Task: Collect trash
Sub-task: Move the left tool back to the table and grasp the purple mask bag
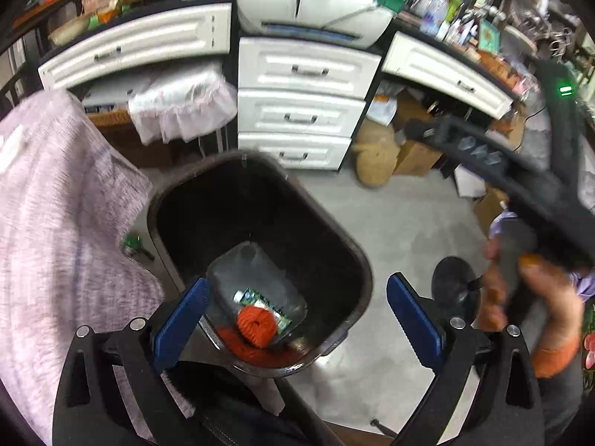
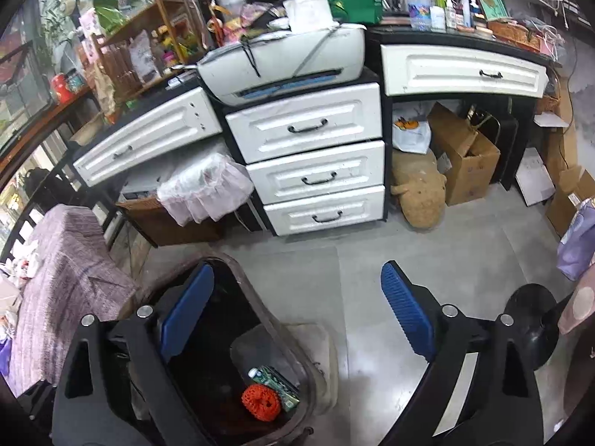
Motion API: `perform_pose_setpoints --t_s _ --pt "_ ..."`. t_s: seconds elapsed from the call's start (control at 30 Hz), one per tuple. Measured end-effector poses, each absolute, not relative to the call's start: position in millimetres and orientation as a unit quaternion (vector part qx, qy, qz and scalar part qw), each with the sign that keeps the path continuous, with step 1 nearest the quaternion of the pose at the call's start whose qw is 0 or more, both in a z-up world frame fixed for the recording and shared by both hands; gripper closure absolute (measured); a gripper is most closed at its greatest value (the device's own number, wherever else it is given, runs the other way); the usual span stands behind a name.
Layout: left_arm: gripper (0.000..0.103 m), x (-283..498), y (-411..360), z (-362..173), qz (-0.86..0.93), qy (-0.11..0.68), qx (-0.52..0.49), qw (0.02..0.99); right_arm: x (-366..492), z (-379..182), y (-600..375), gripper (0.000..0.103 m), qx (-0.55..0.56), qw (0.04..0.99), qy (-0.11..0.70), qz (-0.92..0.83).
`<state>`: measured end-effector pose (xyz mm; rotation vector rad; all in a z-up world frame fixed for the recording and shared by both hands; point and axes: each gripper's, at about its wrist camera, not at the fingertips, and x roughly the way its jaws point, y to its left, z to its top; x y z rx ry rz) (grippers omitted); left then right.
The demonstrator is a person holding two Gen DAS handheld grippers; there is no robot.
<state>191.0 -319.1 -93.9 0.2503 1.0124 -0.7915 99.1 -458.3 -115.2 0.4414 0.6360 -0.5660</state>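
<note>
A black trash bin [image 1: 193, 200] stands on the grey floor below both grippers. In it lie an orange yarn ball [image 1: 256, 325] and a green packet with a white cap [image 1: 266, 304]. My left gripper [image 1: 297, 316] hangs over the bin's near rim, open and empty. In the right wrist view the bin [image 2: 256, 312] is at the lower left with the orange ball [image 2: 260, 401] and green packet [image 2: 277, 383] inside. My right gripper [image 2: 297, 316] is open and empty, its left finger over the bin. The right gripper's body [image 1: 494, 163] and the hand holding it show in the left view.
White drawer cabinet [image 2: 316, 171] with a printer [image 2: 282, 63] on top stands ahead. A purple-covered seat [image 1: 55, 223] is left of the bin. Cardboard boxes [image 2: 465, 160] and a tan plush [image 2: 420, 193] sit under the desk. A black fan base [image 2: 531, 323] stands at right.
</note>
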Motion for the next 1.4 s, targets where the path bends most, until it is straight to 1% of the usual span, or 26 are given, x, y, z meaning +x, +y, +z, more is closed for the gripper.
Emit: perform_pose_setpoints --t_s 0.23,0.53,0.73,0.9,1.03,1.2,1.4 --pt "0.005 173.7 -287.4 -50.1 -0.380 0.418 0.102 0.819 112.8 -94.3 -423.7 0.011 0.190 0.908 0.301 -0.221" --pt "0.005 179.7 -221.3 -23.1 -0.337 0.390 0.083 0.853 137.8 -76.2 -352.6 0.010 0.136 0.932 0.310 -0.133" --pt "0.005 191.9 -161.6 -23.6 -0.286 0.389 0.075 0.873 157.0 -67.1 -298.9 0.010 0.088 0.941 0.318 -0.068" --pt "0.005 205.0 -105.8 -24.5 -0.240 0.398 0.050 0.884 170.7 -63.3 -257.6 0.010 0.065 0.943 0.325 -0.017" --pt "0.005 210.6 -60.1 -25.3 -0.197 0.395 0.051 0.896 176.1 -59.8 -222.6 0.010 0.045 0.944 0.326 0.012" --pt "0.005 224.2 -12.2 -25.2 -0.155 0.390 0.066 0.905 182.1 -53.0 -191.6 0.010 0.024 0.944 0.324 0.049" --pt "0.005 259.0 31.3 -26.9 -0.138 0.400 0.104 0.900 190.0 -47.0 -162.0 0.010 0.012 0.943 0.325 0.077"
